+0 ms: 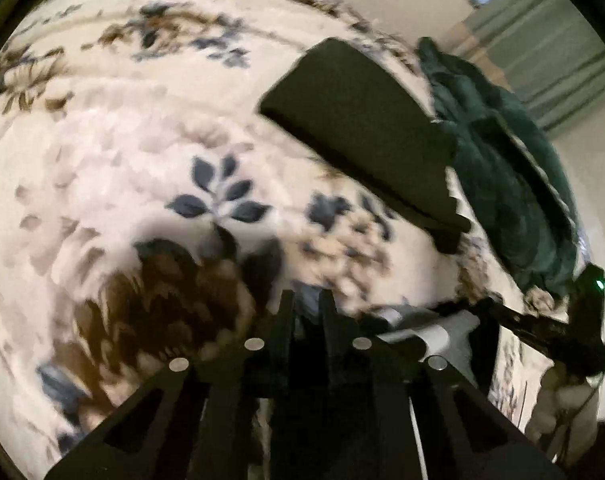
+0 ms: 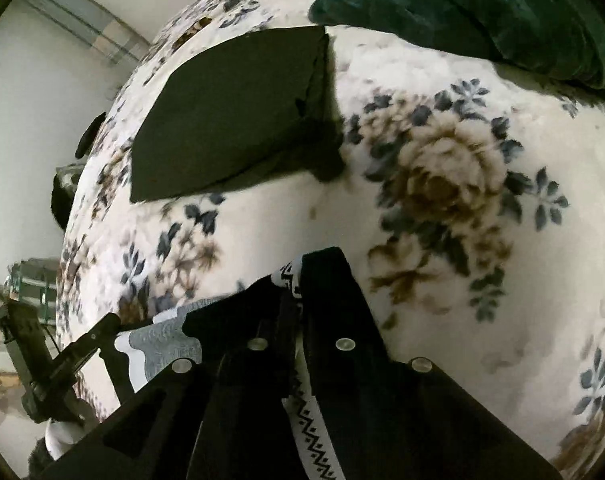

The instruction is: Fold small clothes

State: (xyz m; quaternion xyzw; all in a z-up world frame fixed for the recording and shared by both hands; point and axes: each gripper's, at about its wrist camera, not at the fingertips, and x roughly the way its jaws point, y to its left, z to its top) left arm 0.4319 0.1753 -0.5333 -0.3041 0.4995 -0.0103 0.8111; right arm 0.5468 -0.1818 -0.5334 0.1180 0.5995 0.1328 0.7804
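Slippage is the main risk: both tools are clamped shut on the edge of a small grey-and-white garment (image 2: 162, 340) with a black zigzag band, and so little cloth sits between the jaws that a sharp pull could tear it free from one side. The right tool (image 2: 298, 276) pinches the patterned band; the left tool (image 1: 306, 300) holds a grey-white edge, though blur makes its grip hard to read closely. If the two hands draw apart unevenly, I judge the piece would twist and the fold would come out skewed. The plush blanket could also drag on the cloth and ruck it as it is laid down.

Taking the folded dark cloth (image 2: 230, 112) as the landmark, the held garment hangs on the near side of it, well apart. A heap of dark green velvety fabric (image 2: 482, 12) lies beyond it, just beside it. Everything rests on a bed covered by a cream floral blanket (image 2: 442, 184). Pale walls and a green striped curtain (image 1: 542, 72) stand past the bed.
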